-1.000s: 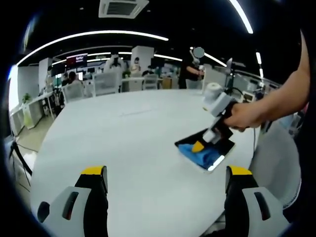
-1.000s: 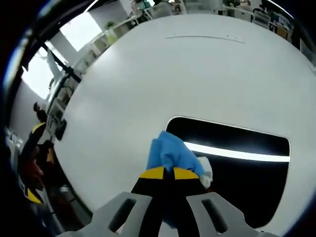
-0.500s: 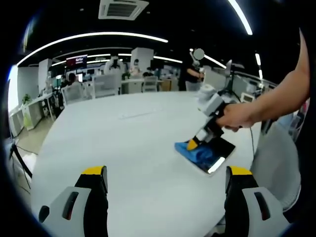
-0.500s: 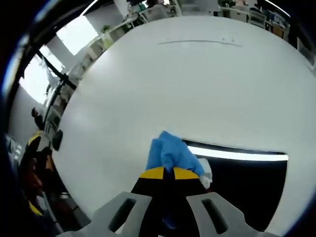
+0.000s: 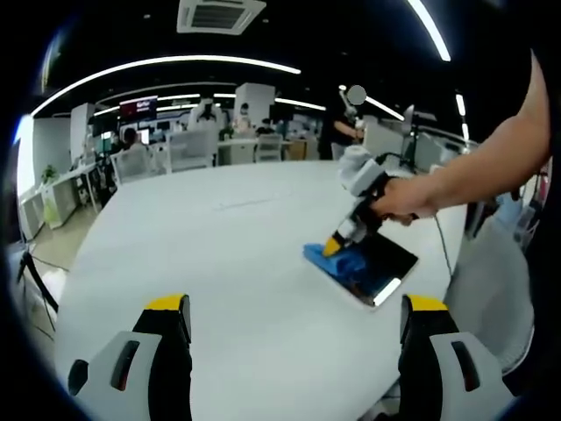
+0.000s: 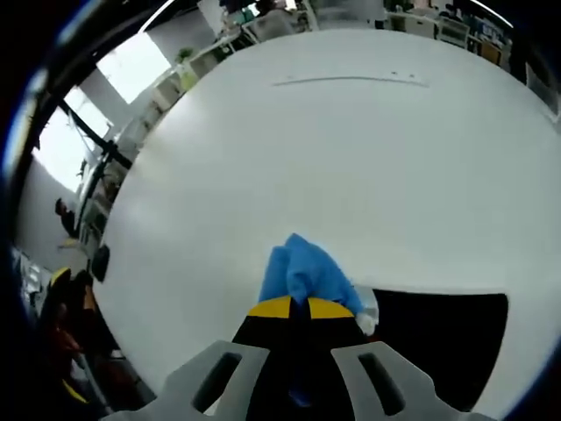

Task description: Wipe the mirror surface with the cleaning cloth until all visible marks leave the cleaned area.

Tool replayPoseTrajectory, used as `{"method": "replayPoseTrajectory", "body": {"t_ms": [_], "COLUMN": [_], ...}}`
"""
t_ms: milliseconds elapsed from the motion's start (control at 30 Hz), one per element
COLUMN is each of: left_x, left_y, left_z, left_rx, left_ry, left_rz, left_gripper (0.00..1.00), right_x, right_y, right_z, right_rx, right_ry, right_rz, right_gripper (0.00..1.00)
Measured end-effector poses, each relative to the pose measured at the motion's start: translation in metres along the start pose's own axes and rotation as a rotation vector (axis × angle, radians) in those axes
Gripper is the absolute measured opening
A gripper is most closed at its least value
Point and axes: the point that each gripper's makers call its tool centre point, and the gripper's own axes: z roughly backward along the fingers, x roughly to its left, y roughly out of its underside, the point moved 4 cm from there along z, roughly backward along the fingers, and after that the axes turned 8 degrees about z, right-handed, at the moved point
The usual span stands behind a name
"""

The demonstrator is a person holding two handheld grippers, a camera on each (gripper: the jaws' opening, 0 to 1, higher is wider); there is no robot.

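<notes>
A dark rectangular mirror [image 5: 383, 266] lies flat on the round white table [image 5: 228, 254] at the right. My right gripper [image 5: 337, 246] is shut on a blue cleaning cloth [image 5: 344, 262] and presses it on the mirror's left end; a person's hand holds that gripper. In the right gripper view the blue cloth [image 6: 307, 274] bulges from my shut right gripper [image 6: 292, 307], over the mirror's [image 6: 438, 338] near edge. My left gripper [image 5: 296, 309] stands open above the table's front, with nothing between its yellow-tipped fingers [image 5: 166, 307].
White chairs [image 5: 188, 147] and desks stand behind the table, with people further back. A grey chair [image 5: 491, 289] is at the right edge, beyond the mirror. A thin seam [image 6: 351, 79] crosses the tabletop.
My right gripper has dragged the cloth leftward along the mirror to its left end. In the right gripper view less mirror shows ahead. My left gripper has stayed put.
</notes>
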Motion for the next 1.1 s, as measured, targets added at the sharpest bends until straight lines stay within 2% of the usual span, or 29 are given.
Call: {"method": "replayPoseTrajectory", "body": {"t_ms": [233,400,567,733,1100], "left_x": [-0.005,-0.009,-0.008,-0.016,-0.025], "left_y": [0.001,0.0,0.001,0.001,-0.003], "left_z": [0.0,0.001,0.003,0.003,0.004], "left_rx": [-0.01,-0.012,-0.004,0.007,-0.01], "left_ry": [-0.006,-0.013,-0.027,-0.024,-0.043], "left_rz": [0.008,0.011,0.01,-0.002,-0.001], "left_gripper": [1.0,1.0,1.0,1.0,1.0], "right_x": [-0.002,-0.004,-0.003,-0.003,-0.013], "right_y": [-0.006,-0.011,-0.008,-0.005,0.001], "right_z": [-0.001,-0.007,-0.004,0.001,0.006], "right_rx": [-0.008,0.001,-0.021,-0.025,-0.025], "right_ry": [-0.012,-0.008,-0.02,-0.03,-0.037], "right_rz": [-0.004,0.024,0.052,0.056,0.059], "right_gripper": [0.0,0.0,0.0,0.0,0.0]}}
